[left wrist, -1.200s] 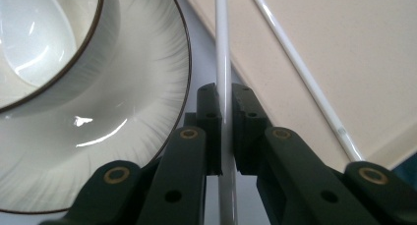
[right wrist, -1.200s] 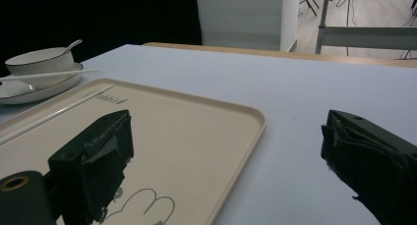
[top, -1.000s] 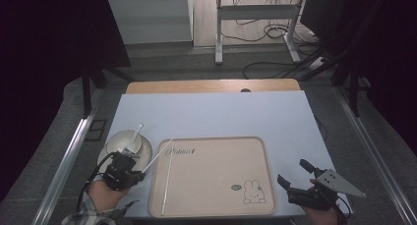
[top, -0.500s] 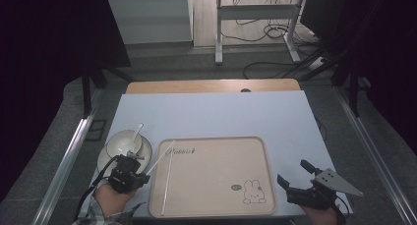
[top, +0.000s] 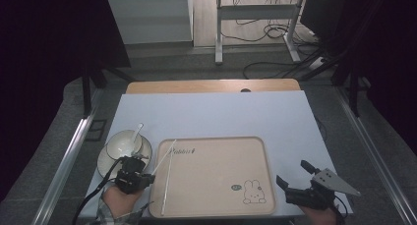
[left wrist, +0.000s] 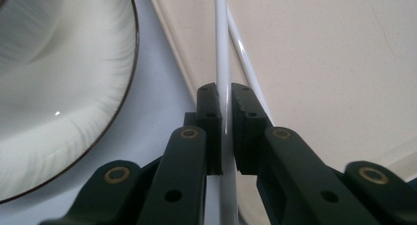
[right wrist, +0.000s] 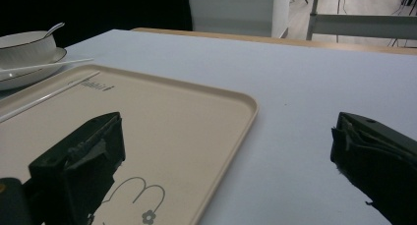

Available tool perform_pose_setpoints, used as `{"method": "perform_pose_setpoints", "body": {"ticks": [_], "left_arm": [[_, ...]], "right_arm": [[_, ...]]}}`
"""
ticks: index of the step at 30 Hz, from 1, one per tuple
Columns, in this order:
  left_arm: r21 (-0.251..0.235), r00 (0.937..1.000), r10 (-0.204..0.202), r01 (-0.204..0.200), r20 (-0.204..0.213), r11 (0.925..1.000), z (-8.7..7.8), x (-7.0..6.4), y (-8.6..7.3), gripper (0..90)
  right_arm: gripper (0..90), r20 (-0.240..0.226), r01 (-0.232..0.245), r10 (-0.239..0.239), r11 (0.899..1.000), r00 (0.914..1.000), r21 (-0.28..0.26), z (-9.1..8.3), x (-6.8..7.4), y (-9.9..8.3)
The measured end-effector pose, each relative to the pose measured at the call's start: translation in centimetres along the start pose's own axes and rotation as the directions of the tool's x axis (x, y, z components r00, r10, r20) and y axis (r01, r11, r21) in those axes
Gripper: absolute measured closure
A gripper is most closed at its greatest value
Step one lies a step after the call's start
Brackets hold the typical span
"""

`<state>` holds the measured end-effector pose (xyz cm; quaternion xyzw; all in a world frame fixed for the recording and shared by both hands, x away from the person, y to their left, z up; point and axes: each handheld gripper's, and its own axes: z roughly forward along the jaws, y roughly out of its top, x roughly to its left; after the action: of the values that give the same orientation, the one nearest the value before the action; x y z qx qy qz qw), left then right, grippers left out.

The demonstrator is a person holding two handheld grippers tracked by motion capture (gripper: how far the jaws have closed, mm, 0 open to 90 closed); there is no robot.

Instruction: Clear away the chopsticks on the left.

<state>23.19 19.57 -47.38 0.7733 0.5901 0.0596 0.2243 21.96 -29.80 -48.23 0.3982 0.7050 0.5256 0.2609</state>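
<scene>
A beige tray (top: 216,178) is lying on the pale tabletop (top: 221,114) near the person's edge, with a rabbit drawing (top: 253,191) printed in its near right corner. Two white chopsticks are resting in it along its left side. One chopstick (top: 167,178) is lying almost straight from the tray's far left corner toward the near edge. The other chopstick (top: 162,158) is slanting from that same corner out over the tray's left rim, so the two are meeting at their far tips and spreading apart nearer the person.

Just left of the tray, a white bowl (top: 123,142) is sitting on a dark-rimmed saucer (top: 109,158), and a white spoon (top: 136,135) is leaning inside the bowl with its handle pointing away.

The left tool (top: 132,172) is hovering low between saucer and tray, and in the left gripper view its jaws are pressing together on the slanting chopstick (left wrist: 223,87), pinching it just at the tray's rim while the straight one (left wrist: 246,68) is passing beside the pads.

The right tool (top: 301,182) is waiting at the tray's near right corner, its jaws spread wide and holding nothing, one over the rabbit and one over bare tabletop.
</scene>
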Motion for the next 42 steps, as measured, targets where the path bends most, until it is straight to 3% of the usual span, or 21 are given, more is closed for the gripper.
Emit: {"method": "perform_pose_setpoints", "body": {"ticks": [4, 12, 13, 14, 19, 26, 42], "left_arm": [[0.002, 0.9996, -0.026, 0.026, 0.009, 0.9997, 0.3, -0.2, 0.1, 84.8], [-0.004, 0.9972, -0.074, 0.074, -0.013, 0.9972, 0.7, -0.7, 0.2, 84.8], [-0.01, 0.9962, -0.087, 0.087, -0.001, 0.9962, 0.7, -0.7, 0.1, 84.8], [0.0, 0.996, -0.088, 0.088, 0.016, 0.9961, 0.8, -0.7, 0.1, 84.8], [0.025, 0.994, -0.109, 0.109, 0.004, 0.9937, 1.3, -1.1, 0.0, 84.8], [0.024, 0.9858, -0.168, 0.167, 0.014, 0.9856, 2.3, -1.8, 0.0, 84.8], [-0.007, 0.9773, -0.21, 0.211, 0.024, 0.9775, 3.0, -2.5, 0.3, 84.7]], "right_arm": [[0.0, 0.004, -0.001, 0.001, 1.0, 1.0, 0.002, 0.0, 0.0, 0.0], [0.0, 0.009, -0.006, 0.006, 1.0, 0.9999, 0.007, 0.0, -0.1, 0.0], [0.0, 0.009, -0.007, 0.007, 1.0, 0.9999, 0.008, 0.1, -0.1, 0.0], [0.0, 0.009, -0.003, 0.002, 1.0, 1.0, 0.008, 0.1, -0.1, 0.0], [0.0, -0.004, 0.0, 0.0, 1.0, 1.0, 0.007, 0.1, -0.1, 0.0], [0.0, -0.021, -0.003, 0.003, 1.0, 0.9998, 0.017, 0.3, 0.0, 0.0], [0.0, -0.035, 0.0, 0.001, 1.0, 0.9994, 0.019, 0.4, 0.1, 0.1]]}}
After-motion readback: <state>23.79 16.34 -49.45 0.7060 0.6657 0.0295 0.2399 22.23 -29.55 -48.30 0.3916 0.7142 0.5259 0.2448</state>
